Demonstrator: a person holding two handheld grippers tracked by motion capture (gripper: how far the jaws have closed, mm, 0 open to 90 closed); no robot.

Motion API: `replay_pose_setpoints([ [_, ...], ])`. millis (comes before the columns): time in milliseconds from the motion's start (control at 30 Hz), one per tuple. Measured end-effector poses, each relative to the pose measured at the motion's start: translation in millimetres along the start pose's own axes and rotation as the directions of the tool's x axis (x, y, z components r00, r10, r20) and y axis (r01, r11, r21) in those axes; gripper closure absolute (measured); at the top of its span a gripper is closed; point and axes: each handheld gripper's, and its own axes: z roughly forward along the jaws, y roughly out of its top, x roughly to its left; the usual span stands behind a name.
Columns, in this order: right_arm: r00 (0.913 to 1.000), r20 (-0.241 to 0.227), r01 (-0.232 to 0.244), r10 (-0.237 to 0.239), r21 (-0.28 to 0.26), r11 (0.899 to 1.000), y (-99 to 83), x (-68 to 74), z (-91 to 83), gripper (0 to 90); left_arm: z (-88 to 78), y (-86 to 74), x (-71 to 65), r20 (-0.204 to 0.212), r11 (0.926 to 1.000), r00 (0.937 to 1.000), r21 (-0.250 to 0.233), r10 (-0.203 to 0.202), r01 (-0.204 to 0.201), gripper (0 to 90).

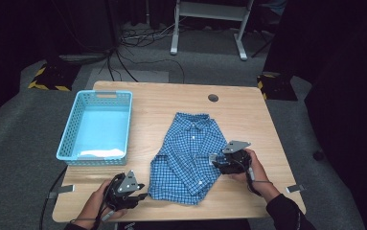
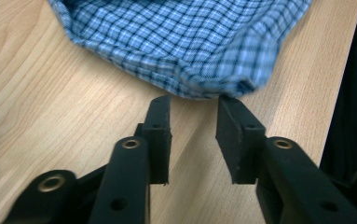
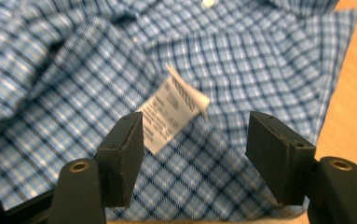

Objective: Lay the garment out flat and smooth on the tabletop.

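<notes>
The blue checked shirt [image 1: 188, 158] lies partly folded on the desk [image 1: 248, 120], right of centre, collar at the far end and the bunched hem toward the near edge; a light blue basket [image 1: 96, 125] stands well apart at the far left.

Several slips can be foreseen from this position. If the left tongs [image 2: 194, 135] are closed where they now sit, only the rolled rim of the hem may be caught, and the cloth could be pulled out of the pinch as soon as it is lifted. If too deep a bite is taken, both layers could be gathered and the fold already made would be dragged open. On the right side, the white care label [image 3: 171, 116] lies between the jaws; were it nipped instead of the fabric beneath, the shirt would likely hang from the label and the layers would be skewed. An uneven pull by the two hands could also slide the garment toward the near edge of the desk.

The left tongs are seen moderately spread, with nothing between them, their tips just short of the near hem. The right tongs [image 3: 195, 154] are spread wider, set over the shirt's right side, with the label lying between the jaws; nothing is pinched, and contact with the cloth cannot be told.
</notes>
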Motion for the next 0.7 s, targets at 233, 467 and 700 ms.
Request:
replay_pose_setpoints([
  [233, 0.9998, -0.014, 0.014, -0.015, -0.034, 0.999, 14.6, 4.7, -1.6, 38.6, 1.6, 13.6, -4.7, -0.008, 0.9993, 0.9998, -0.032, 0.017, -0.018, 54.2],
  [467, 0.9976, -0.052, 0.045, -0.046, -0.020, 0.999, 34.2, 13.1, 14.6, 41.3, 32.0, 36.6, -7.7, 0.013, 0.9987, 0.9986, -0.001, 0.051, -0.051, 45.0],
  [700, 0.9957, -0.079, 0.050, -0.048, 0.018, 0.999, 40.6, 15.7, 33.6, 42.0, 56.9, 44.8, -3.1, 0.001, 0.9993, 0.9996, 0.023, 0.028, -0.028, 34.2],
])
